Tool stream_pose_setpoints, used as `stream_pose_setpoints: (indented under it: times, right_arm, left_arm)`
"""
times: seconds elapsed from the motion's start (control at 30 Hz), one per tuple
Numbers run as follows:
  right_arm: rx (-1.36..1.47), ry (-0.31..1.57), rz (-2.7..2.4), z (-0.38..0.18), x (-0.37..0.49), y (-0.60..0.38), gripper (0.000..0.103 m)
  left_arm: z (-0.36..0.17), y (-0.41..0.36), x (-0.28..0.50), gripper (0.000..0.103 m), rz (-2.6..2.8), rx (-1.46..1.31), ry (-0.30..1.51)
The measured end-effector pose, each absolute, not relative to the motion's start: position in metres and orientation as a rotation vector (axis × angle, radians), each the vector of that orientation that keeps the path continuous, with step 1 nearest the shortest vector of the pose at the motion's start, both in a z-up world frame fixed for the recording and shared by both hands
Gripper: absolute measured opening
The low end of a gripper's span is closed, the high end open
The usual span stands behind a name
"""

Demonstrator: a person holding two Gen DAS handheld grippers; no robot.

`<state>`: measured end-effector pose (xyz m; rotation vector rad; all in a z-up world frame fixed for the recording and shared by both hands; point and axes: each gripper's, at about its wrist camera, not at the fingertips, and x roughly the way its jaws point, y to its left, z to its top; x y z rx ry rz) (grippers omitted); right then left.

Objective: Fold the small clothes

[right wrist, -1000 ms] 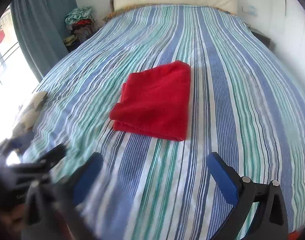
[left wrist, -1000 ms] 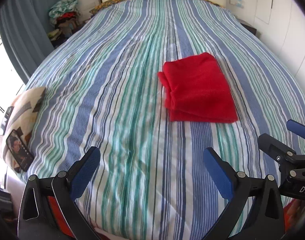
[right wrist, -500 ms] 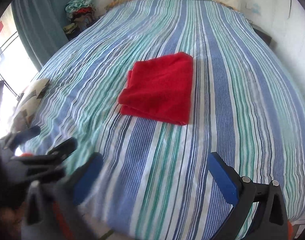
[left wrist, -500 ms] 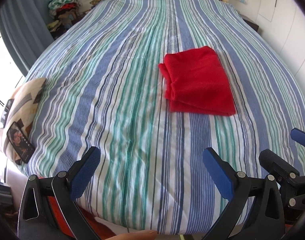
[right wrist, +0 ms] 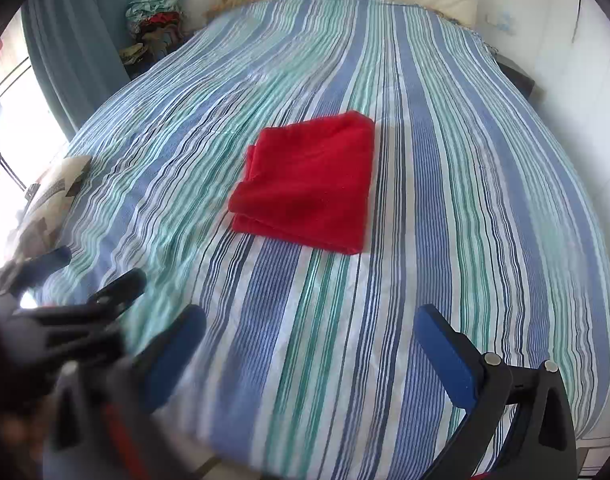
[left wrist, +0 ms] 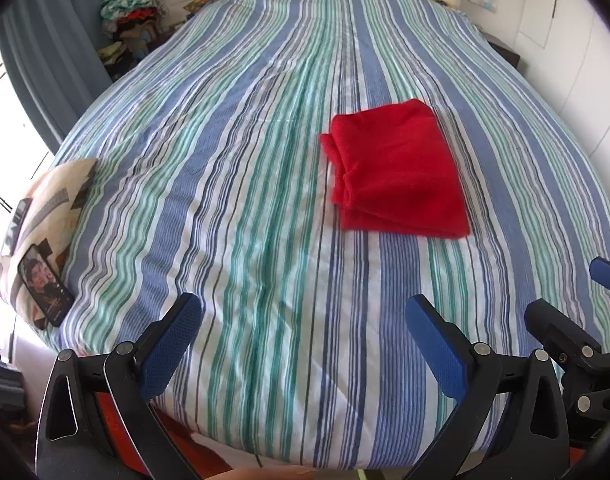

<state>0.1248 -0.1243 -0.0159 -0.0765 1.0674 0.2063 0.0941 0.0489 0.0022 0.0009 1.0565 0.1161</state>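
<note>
**Red cloth lying folded on the bed**

Now I am looking at the red cloth (left wrist: 397,172). It is lying folded flat on the striped bed cover (left wrist: 245,200), a bit to the right of the middle. I am holding my left gripper (left wrist: 301,344) over the near edge of the bed, with its blue fingers (left wrist: 171,344) spread wide and holding nothing. My right gripper (right wrist: 309,356) is hanging there too, fingers wide apart and empty. Both are well apart from the cloth. A phone (left wrist: 45,284) is resting on a pillow (left wrist: 45,216) at the left side.
</note>
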Motion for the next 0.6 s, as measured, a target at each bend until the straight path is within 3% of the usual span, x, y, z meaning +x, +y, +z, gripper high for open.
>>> stream_pose_setpoints:
  times: [0.6]
  right_arm:
    - [-0.123, 1.060, 0.186, -0.0131, 0.1229, -0.1183, 0.102]
  left_arm:
    - [0.0004, 0.0524, 0.0969, 0.102, 0.139, 0.007, 1.053]
